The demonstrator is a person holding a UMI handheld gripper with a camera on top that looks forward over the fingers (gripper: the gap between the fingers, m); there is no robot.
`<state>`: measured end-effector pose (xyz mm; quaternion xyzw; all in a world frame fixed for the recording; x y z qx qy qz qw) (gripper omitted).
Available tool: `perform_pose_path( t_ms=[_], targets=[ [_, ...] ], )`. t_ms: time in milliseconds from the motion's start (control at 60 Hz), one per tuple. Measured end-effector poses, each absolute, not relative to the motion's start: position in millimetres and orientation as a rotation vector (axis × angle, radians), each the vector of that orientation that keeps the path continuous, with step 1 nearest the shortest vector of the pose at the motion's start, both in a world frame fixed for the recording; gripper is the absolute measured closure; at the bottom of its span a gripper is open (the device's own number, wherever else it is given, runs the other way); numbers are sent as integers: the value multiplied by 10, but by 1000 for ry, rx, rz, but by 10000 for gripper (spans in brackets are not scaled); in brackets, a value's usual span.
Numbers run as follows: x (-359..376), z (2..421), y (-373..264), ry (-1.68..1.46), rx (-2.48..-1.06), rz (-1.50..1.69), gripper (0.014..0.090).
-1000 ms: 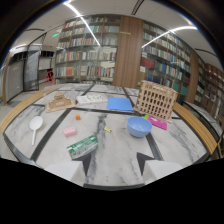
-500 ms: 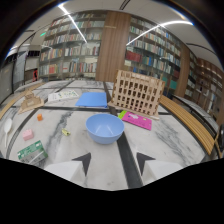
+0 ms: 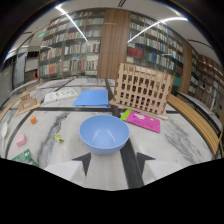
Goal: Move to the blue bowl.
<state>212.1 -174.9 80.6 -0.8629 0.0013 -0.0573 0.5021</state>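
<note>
— Blue bowl [image 3: 104, 134]: where does it sit?

— Upright on the pale marble table [image 3: 170, 145], just ahead of the gripper [image 3: 111, 161]. Its near rim lies a little beyond the two dark fingertips [image 3: 83, 162], and it is roughly centred on the gap between them, slightly to the left.

— And the claw itself?

— Released. The two fingers stand apart with bare table between them, and nothing is held. The bowl is ahead of them, not between them.

— What is behind the bowl?

— A flat blue sheet [image 3: 92, 98] lies on the table farther back. To the right of that stands a wooden slatted crate [image 3: 143, 93], tilted a little. A pink card [image 3: 142, 120] lies flat in front of the crate, to the far right of the bowl.

— Anything on the left?

— A small yellow-green scrap [image 3: 59, 137] just left of the bowl, apart from it. Farther left, a small orange block [image 3: 33, 120] and a pink block [image 3: 21, 140], and a green packet [image 3: 22, 158] near the left finger. At the far left stands a small wooden object [image 3: 27, 103]; I cannot tell what it is. A white printed sheet [image 3: 59, 94] lies beyond it.

— And the room?

— Tall bookshelves [image 3: 70, 50] line the far walls, under long ceiling lights.
</note>
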Motion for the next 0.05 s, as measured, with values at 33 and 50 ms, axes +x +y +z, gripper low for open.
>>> perform_pose_path(
  t_ms=[33, 50],
  targets=[
    [2124, 797, -1750, 3, -2087, -141, 189],
    [2127, 794, -1752, 4, -2088, -142, 188]
  ],
)
